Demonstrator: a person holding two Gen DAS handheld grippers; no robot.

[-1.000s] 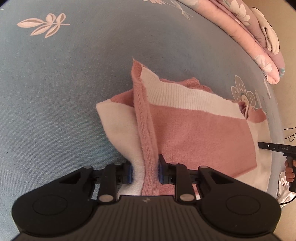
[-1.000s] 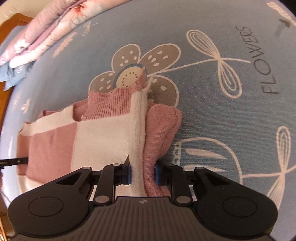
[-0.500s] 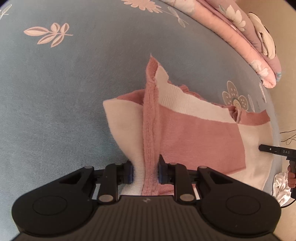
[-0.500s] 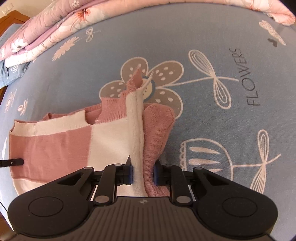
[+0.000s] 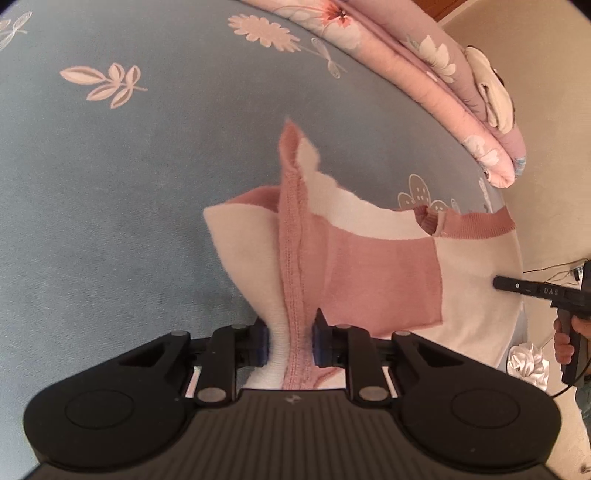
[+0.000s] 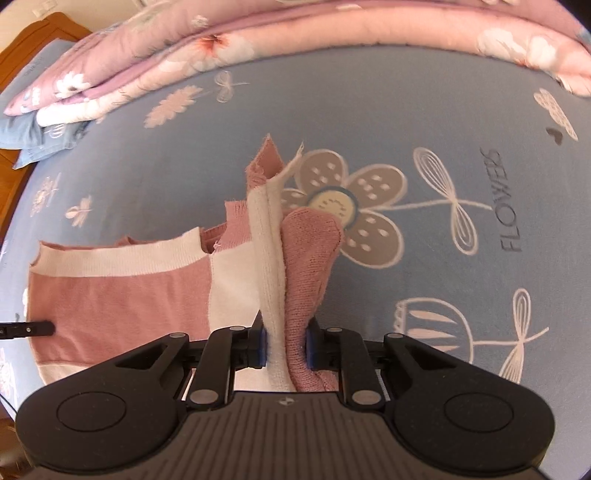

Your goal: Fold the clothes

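Right up close, the left gripper (image 5: pixel 289 345) is clamped on a bunched edge of the pink-and-cream sweater (image 5: pixel 384 280), blue pads (image 5: pixel 261 345) pressing white rib and pink knit from both sides. Over on the other side, the right gripper (image 6: pixel 284 345) is pinched on the opposite bunched edge, cream seam on 1 side of the fold, pink sleeve fabric on the other, both squeezed between its pads (image 6: pixel 261 347). Between the 2 grips the sweater (image 6: pixel 122 295) hangs in a broad panel, pink block beside cream block, cream ribbed band along its top edge, and the pinched edges stand up in narrow ridges ahead of each claw. In the left wrist view, the right gripper's black finger (image 5: pixel 517 286) shows at the sweater's far side with a hand (image 5: pixel 565 338) on its grip. Beyond the garment lies the blue bedsheet (image 6: pixel 424 110), printed with a big grey flower (image 6: pixel 343 206) and the word FLOWERS (image 6: pixel 504 199). Farthest back, a folded pink floral quilt (image 6: pixel 258 40) runs along the bed's edge, with a wooden headboard (image 6: pixel 40 33) at the corner.
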